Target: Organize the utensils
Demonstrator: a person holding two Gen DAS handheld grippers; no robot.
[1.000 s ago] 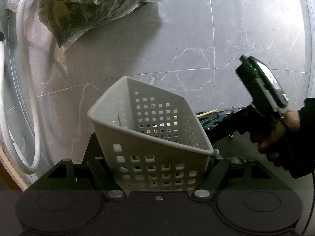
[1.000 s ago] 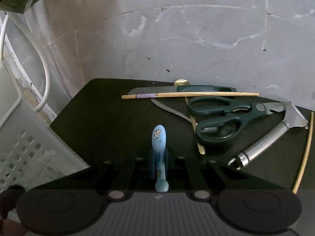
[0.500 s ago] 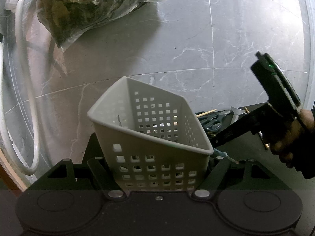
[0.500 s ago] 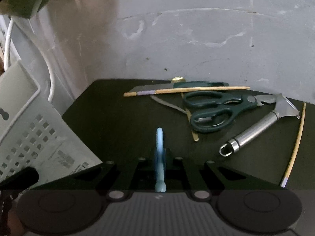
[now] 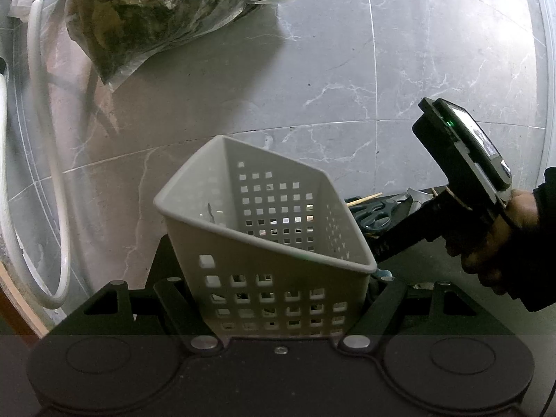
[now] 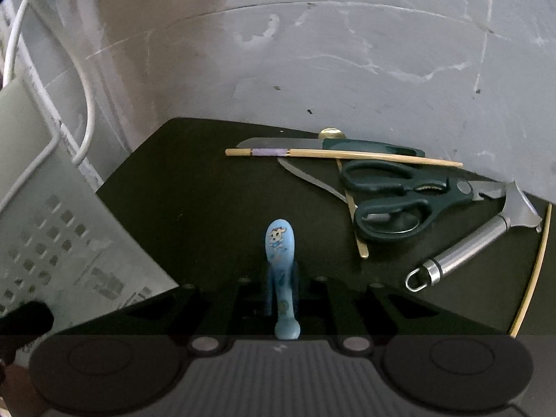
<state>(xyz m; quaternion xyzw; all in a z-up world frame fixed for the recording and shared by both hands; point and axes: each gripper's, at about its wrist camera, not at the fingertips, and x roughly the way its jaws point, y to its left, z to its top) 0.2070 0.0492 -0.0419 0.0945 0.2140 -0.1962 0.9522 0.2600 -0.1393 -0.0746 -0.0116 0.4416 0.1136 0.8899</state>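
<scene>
My left gripper (image 5: 278,288) is shut on a white perforated basket (image 5: 274,243) and holds it tilted; the basket also shows at the left of the right wrist view (image 6: 52,229). My right gripper (image 6: 281,278) is shut on a blue utensil handle with a cartoon print (image 6: 280,260). On the black mat (image 6: 194,201) lie dark green scissors (image 6: 399,201), a knife (image 6: 330,144), a chopstick (image 6: 347,154), a steel peeler (image 6: 469,246) and a second chopstick (image 6: 531,271) at the right edge. The right gripper body (image 5: 462,173) is just right of the basket.
A grey marble wall (image 5: 347,69) rises behind. A white hose (image 5: 52,173) hangs at the left. A plastic bag of dark greens (image 5: 156,10) hangs at the upper left. A gold spoon (image 6: 332,134) peeks out behind the knife.
The right gripper with the blue utensil swung back towards the basket and lower over the mat; the handle turned to show its printed face. The left gripper and basket stayed still.
</scene>
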